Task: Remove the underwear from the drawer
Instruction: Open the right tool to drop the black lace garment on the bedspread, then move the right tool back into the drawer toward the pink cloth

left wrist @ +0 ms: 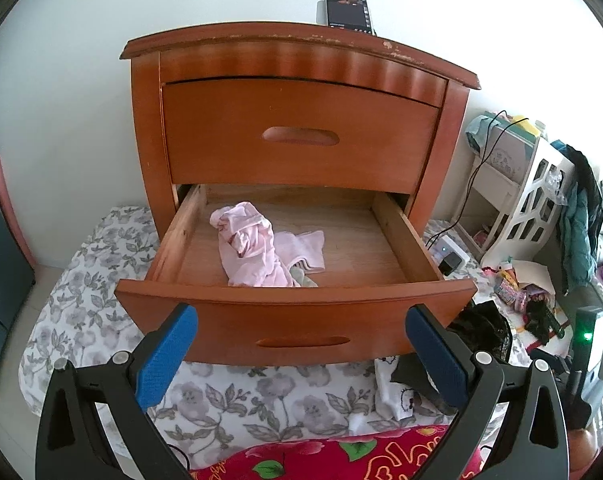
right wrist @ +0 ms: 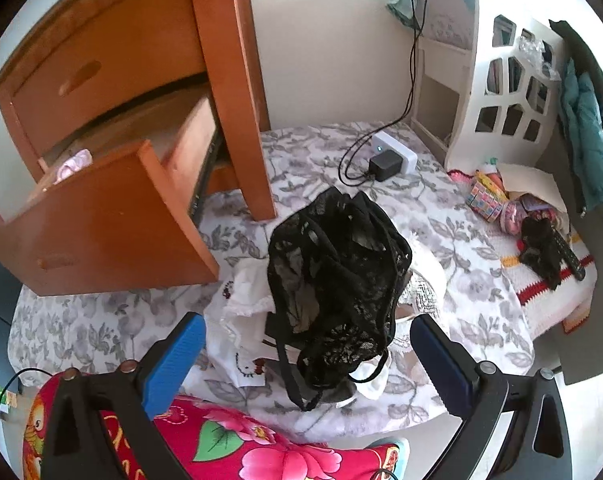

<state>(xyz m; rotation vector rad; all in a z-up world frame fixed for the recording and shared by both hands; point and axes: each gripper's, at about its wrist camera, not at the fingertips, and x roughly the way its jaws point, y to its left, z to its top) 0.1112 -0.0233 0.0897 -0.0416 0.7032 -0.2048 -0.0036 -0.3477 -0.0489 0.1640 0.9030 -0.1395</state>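
The wooden nightstand's lower drawer (left wrist: 293, 312) is pulled out. Pink underwear (left wrist: 261, 246) lies crumpled on its bottom, toward the left. My left gripper (left wrist: 301, 324) hovers open in front of the drawer's face, nothing between its blue pads. In the right wrist view the same drawer (right wrist: 101, 224) juts out at the left with a bit of pink cloth (right wrist: 75, 164) peeking over its edge. Black lace underwear (right wrist: 333, 276) rests on white garments (right wrist: 241, 328) on the floral sheet. My right gripper (right wrist: 307, 334) stands open just before that pile, holding nothing.
A phone (left wrist: 347, 6) leans on the nightstand top. A white power adapter with cable (right wrist: 393, 158) lies on the sheet. A white cut-out shelf (right wrist: 501, 92), hanging clothes and small toys (right wrist: 497, 200) crowd the right. A red floral blanket (right wrist: 241, 440) is close below.
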